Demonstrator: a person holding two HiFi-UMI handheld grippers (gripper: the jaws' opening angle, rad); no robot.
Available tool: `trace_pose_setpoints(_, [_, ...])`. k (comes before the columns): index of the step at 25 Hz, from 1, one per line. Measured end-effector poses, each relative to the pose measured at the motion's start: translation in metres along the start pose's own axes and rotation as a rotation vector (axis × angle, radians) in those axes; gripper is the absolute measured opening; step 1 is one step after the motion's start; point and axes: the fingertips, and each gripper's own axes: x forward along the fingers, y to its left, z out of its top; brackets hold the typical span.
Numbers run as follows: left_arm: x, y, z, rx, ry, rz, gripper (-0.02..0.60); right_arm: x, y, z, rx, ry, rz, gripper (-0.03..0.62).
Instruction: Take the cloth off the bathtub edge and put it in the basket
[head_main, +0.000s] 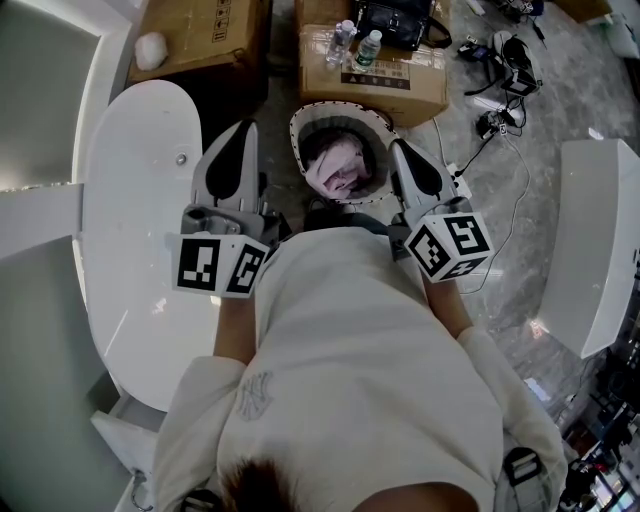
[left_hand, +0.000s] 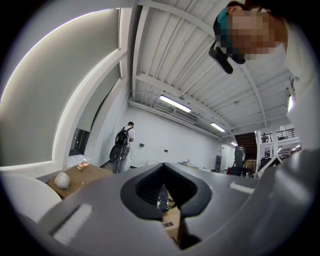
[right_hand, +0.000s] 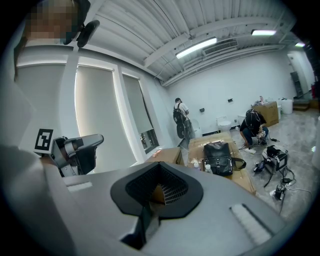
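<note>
The near rim of the basket (head_main: 335, 108) is hidden behind the person's shirt (head_main: 350, 330). The near end of the bathtub (head_main: 135, 260) passes partly under a sleeve (head_main: 200, 405). Print on the cardboard box (head_main: 412, 88) is too small to read.

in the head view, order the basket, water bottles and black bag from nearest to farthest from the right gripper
1. Basket, just left of the right gripper, cloth inside.
2. Water bottles, ahead on the cardboard box.
3. Black bag, behind the bottles, farther back on that box.
</note>
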Motion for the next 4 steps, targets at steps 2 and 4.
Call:
trace_pose_setpoints(2, [-0.0019, -0.0001, -0.0008, -0.001, 0.001, 0.001, 0.049, -0.0013, 0.0003, -0.0013, 0.001, 0.001, -0.001, -0.003])
trace_pose_setpoints(4, [-0.0047, 0.0001, -0.0020, -0.002, 0.002, 0.002, 0.049, -0.0028, 0.0011, -0.0032, 0.001, 0.001, -0.002, -0.003])
